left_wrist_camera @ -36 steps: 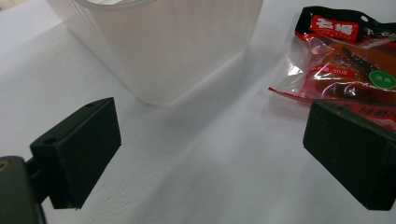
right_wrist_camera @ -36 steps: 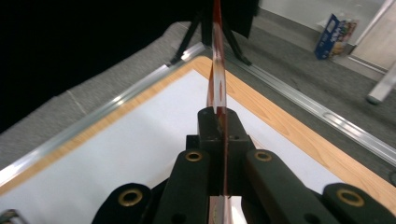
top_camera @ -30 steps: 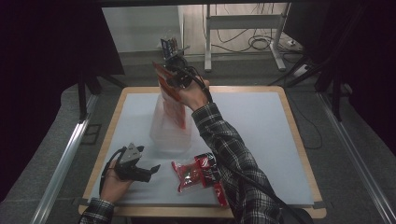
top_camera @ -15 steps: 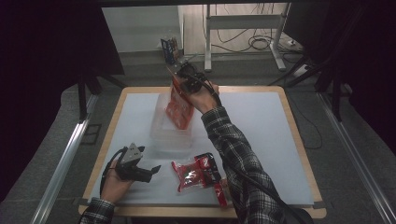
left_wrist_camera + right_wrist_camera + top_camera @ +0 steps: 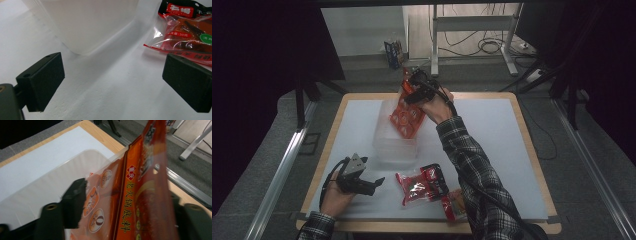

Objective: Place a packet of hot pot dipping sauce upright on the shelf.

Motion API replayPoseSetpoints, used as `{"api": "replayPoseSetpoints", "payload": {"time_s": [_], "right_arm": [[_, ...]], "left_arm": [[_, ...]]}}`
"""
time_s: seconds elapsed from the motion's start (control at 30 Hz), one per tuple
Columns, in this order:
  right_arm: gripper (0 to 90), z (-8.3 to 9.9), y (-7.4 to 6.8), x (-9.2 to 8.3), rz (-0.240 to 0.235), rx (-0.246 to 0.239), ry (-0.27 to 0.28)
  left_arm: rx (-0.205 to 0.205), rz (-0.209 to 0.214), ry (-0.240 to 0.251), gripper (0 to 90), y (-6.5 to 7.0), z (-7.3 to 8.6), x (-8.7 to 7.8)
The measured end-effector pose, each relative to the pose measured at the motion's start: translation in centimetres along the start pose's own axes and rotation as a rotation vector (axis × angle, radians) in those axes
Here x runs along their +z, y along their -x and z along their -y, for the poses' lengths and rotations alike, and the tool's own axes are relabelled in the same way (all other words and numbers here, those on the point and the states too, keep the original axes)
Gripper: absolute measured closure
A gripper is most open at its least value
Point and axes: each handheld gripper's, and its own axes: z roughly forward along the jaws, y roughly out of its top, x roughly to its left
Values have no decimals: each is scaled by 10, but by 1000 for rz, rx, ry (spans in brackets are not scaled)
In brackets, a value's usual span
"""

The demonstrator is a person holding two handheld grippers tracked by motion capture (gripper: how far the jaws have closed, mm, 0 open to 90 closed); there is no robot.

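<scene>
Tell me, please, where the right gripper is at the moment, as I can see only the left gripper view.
Observer: In the high view the right gripper is at the far side of the table, above the clear container.
Operator: Is there anything between its jaws?
Observer: Yes, an orange packet hangs between them. The jaws have just been opening, and the pads seem to stand off it.
Operator: Where is the packet's lower end?
Observer: In the high view it dips into the container's far end.
</scene>
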Motion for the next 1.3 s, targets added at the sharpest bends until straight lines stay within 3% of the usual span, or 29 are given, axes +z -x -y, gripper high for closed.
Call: {"api": "replayPoseSetpoints", "payload": {"time_s": [0.13, 0.17, 0.27, 0.4, 0.73, 0.9, 1.1, 1.3], "right_arm": [[227, 4, 1, -2, -13, -26, 18], [159, 6, 2, -5, -27, -45, 34], [73, 9, 3, -10, -36, -67, 49], [16, 13, 2, -15, -33, -103, 57], [0, 28, 2, -30, -37, -129, 80], [0, 38, 1, -36, -53, -116, 87], [0, 51, 1, -39, -55, -122, 89], [0, 63, 0, -43, -79, -109, 96]], "left_arm": [[-1, 0, -1, 41, 0, 0, 0], [-1, -1, -1, 41, 0, 0, 0], [1, -2, -2, 40, 0, 0, 0], [2, -2, -4, 40, 0, 0, 0], [0, 8, 19, 34, 1, 0, 1], [3, 32, 46, 27, 1, 0, -1], [17, 22, 41, 26, 1, 1, -1], [32, 43, 50, 22, 4, 0, 0]]}}
